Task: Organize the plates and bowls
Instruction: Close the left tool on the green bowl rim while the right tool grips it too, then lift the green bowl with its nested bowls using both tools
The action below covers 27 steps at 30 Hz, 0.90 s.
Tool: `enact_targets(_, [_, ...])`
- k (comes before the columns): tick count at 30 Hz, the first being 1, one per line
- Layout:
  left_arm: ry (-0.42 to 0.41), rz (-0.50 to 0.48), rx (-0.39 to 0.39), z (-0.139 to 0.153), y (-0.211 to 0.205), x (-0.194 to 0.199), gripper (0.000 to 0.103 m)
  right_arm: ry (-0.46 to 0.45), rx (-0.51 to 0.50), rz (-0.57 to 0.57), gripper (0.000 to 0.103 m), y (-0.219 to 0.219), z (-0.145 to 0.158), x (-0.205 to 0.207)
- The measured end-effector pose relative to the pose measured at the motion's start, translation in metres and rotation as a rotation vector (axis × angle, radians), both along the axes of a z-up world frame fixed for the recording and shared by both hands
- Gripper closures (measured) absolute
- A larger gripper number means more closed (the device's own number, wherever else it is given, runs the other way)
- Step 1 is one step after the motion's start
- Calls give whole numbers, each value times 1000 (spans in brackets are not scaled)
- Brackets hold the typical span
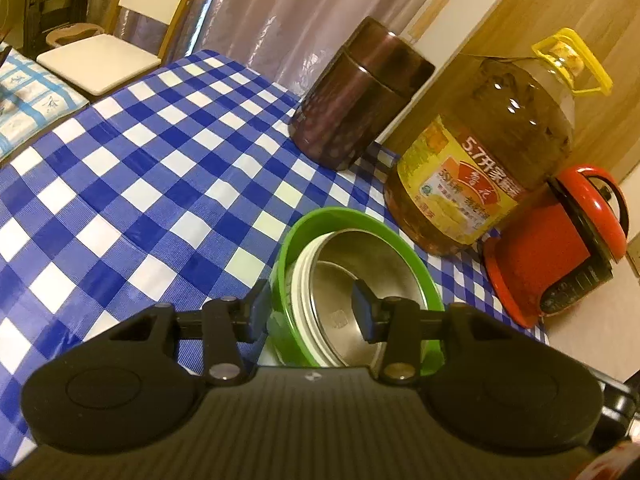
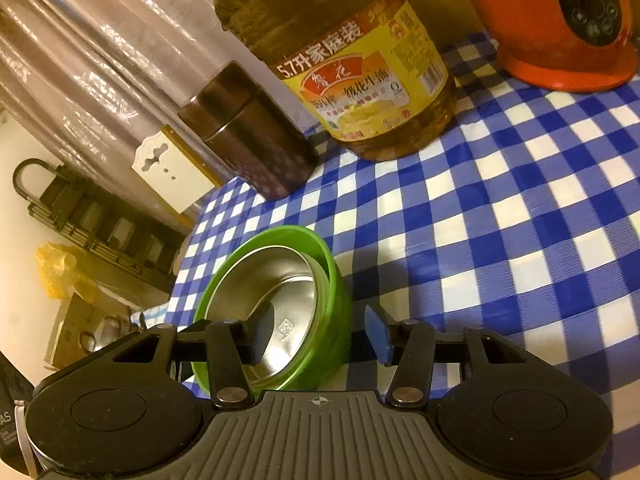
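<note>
Blue-and-white checked plastic tablecloth (image 1: 132, 168) covers the table, clear plastic sheeting (image 1: 288, 4) hanging behind it and a white-seated wooden chair (image 1: 100, 62) off the far edge. Green plastic bowl (image 1: 360, 224) sits on the cloth near the table's edge with a stainless steel bowl (image 1: 360, 256) nested inside it; a pale ring of another rim shows between the two, can't tell what it belongs to. Left gripper (image 1: 310, 312) straddles one side of the green bowl's wall: one blue-padded finger outside the green wall, the other finger inside over the steel bowl, jaws apart, pads not pressing on the wall. Right gripper (image 2: 320, 338) straddles the opposite side, seen in the right wrist view: one finger inside above the steel bowl's stamped bottom, the other outside the green wall over the cloth, a clear gap at the outer pad, not clamped. Bowl stack rests on the table, not lifted. Beyond the bowls stand a dark brown cylindrical lidded canister (image 1: 356, 96), a large clear cooking-oil jug with yellow label and yellow handle (image 1: 492, 160), and an orange electric appliance with a black control panel (image 1: 560, 240), all near each other along the table's back side.
</note>
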State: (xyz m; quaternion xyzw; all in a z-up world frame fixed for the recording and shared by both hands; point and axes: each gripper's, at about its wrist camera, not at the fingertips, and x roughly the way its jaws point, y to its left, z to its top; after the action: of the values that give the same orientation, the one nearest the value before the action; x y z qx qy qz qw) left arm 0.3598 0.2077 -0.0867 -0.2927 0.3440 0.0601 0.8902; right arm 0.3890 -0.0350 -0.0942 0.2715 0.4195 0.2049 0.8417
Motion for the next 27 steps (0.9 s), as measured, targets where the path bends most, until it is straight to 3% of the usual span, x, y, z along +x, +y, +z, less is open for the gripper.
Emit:
enact_targets(11, [12,8,-16,-25,2,14,64,-1,8,-14,52,12,-24,21])
enact_targets(21, [0,0,-15,-30,5,24,67,-4,24,-6,53,19,-41,28])
enact_targets(27, [4,3,-20,-36,7,26,72,-27,19,-3,67,25,-46,28])
